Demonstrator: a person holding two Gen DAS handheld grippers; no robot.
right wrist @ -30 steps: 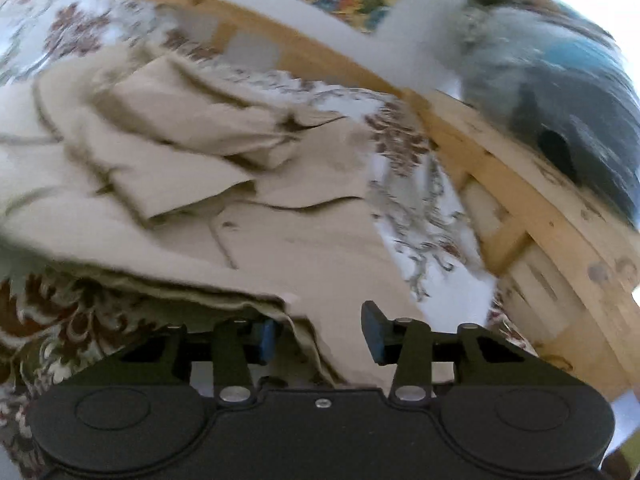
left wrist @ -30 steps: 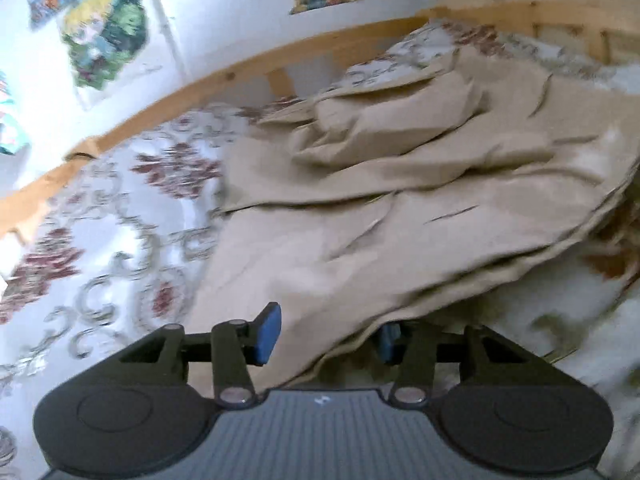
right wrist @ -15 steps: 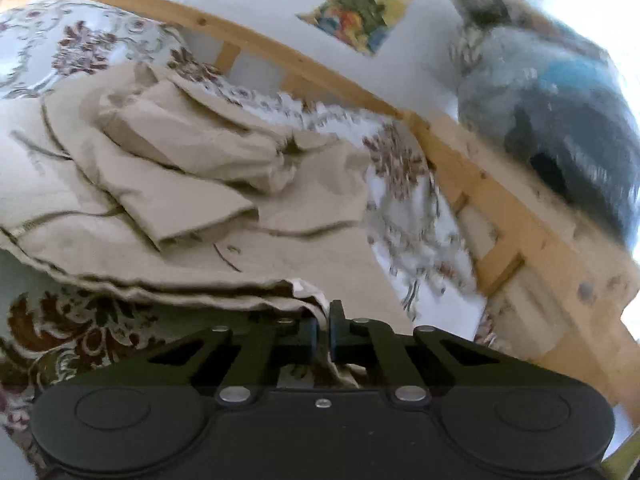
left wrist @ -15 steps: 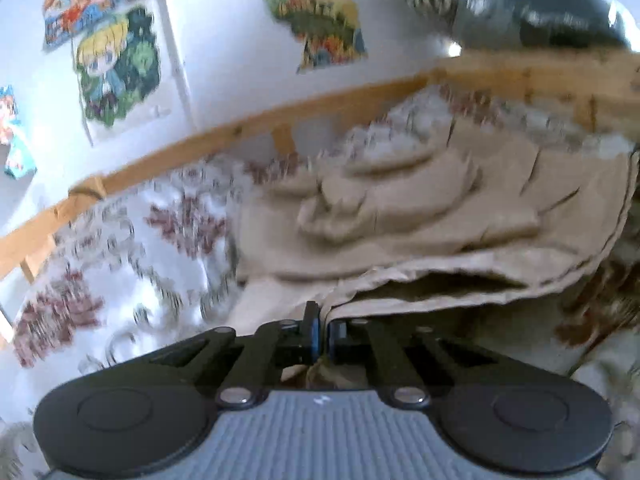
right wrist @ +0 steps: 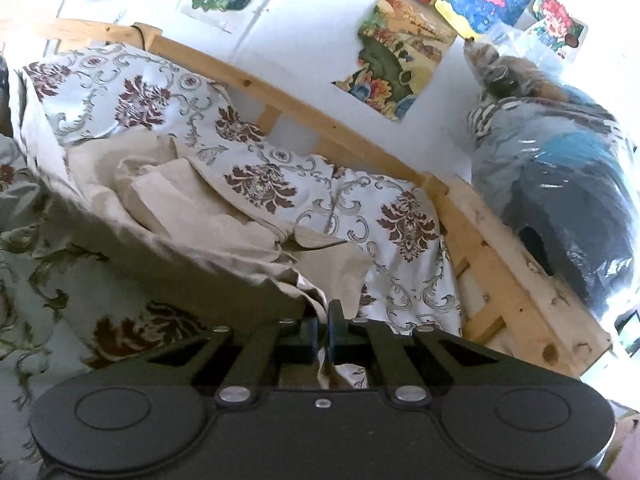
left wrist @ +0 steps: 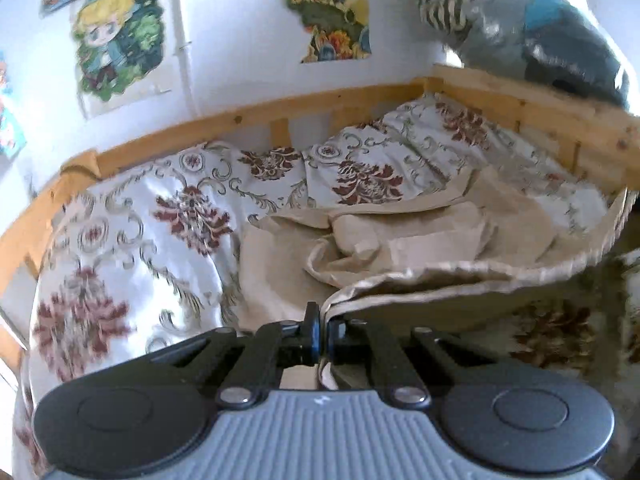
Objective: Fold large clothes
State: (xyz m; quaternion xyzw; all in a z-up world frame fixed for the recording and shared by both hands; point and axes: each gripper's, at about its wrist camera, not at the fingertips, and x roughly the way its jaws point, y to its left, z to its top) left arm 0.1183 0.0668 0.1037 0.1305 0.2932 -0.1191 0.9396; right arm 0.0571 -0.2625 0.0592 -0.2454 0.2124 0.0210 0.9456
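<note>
Both tongs are clenched on cloth! The left gripper (left wrist: pixel 322 334) has its jaws pinched tight on the near hem of the beige garment (left wrist: pixel 420 240), and the right gripper (right wrist: pixel 323 330) bites the same hem at its other corner. Between the two, that edge hangs off the bed (left wrist: pixel 132 240) like a hammock, with the patterned cover showing underneath it.

Ahead of the left tongs, the rest of the garment lies bunched and rumpled on the cover, a loose flap or sleeve heaped in the middle. Ahead and left of the right tongs it's the same crumpled pile, running up toward the wooden rail (right wrist: pixel 280 96).

So where are we? Early, by my reading. The corners are secured and the hem is up, but no clean fold shows anywhere. Left to do: carry this edge over the far part, lay it flat, smooth the heap, then fold again.
</note>
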